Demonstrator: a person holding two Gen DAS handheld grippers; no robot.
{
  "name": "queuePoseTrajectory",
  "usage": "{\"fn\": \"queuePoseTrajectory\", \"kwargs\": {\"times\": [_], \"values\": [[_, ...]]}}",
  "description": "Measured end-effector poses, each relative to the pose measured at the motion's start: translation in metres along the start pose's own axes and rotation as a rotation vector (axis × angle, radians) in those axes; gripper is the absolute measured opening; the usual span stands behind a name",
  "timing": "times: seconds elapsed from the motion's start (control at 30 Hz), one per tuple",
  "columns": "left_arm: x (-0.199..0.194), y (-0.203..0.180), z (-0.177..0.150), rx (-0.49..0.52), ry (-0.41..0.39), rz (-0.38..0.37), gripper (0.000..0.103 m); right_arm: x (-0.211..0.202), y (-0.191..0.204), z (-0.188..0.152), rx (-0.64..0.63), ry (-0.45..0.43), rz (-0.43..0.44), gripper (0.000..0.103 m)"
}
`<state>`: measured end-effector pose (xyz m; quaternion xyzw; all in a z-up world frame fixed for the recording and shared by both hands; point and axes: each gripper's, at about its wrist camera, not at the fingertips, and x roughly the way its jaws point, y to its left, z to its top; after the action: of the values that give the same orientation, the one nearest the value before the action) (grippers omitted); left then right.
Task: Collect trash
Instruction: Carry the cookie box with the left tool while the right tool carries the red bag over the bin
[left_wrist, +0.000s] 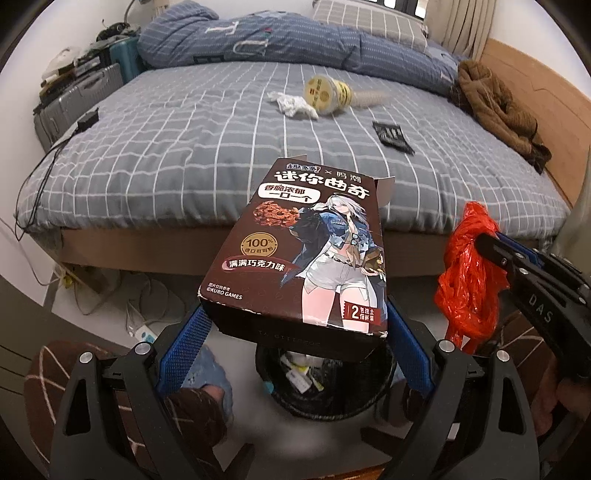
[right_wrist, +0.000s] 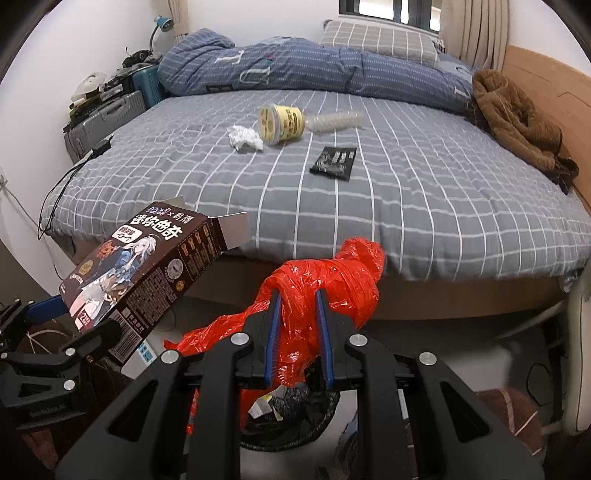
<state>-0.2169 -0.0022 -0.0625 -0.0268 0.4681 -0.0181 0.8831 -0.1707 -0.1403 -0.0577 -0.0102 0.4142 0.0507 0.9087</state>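
Directly under both grippers, at the foot of the bed (right_wrist: 369, 192), stands the black mesh bin (left_wrist: 325, 398), already partly filled with scraps. That is what the next move turns on, as I judge it: the bin lies straight below the loads, so each only has to be let go.

The left gripper (left_wrist: 295, 328) has its fingers clenched on the near end of a brown cookie box (left_wrist: 314, 251). The box's long axis runs away from the fingers toward the bed, its far flap open, and only its held end hangs over the bin's mouth. It looks likely to need tipping downward, or it could catch the rim.

The right gripper (right_wrist: 297, 314) has its fingers pinched tight on a crumpled red plastic bag (right_wrist: 325, 280), whose loose tail droops toward the bin. It seems the nearer of the two to dropping cleanly.

The two loads hang close beside each other without touching; the bin's mouth looks narrow for both at once.

More trash waits on the bed, well apart from the grippers: a yellow cup (right_wrist: 280, 123) on its side, a clear plastic bottle (right_wrist: 336, 122) touching it, a wad of white tissue (right_wrist: 245, 138) and a black wrapper (right_wrist: 334, 164). A brown garment (right_wrist: 517, 122) lies by the headboard.
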Motion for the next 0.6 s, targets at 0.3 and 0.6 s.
{"fn": "queuePoseTrajectory", "kwargs": {"times": [0.3,0.6], "values": [[0.031,0.001,-0.021,0.007,0.082,-0.002,0.089,0.025,-0.008,-0.025,0.011,0.074,-0.015,0.018],[0.087,0.009,-0.028,-0.010,0.168,0.008,0.089,0.076,-0.018,-0.035,0.042,0.168,-0.009,0.018]]}}
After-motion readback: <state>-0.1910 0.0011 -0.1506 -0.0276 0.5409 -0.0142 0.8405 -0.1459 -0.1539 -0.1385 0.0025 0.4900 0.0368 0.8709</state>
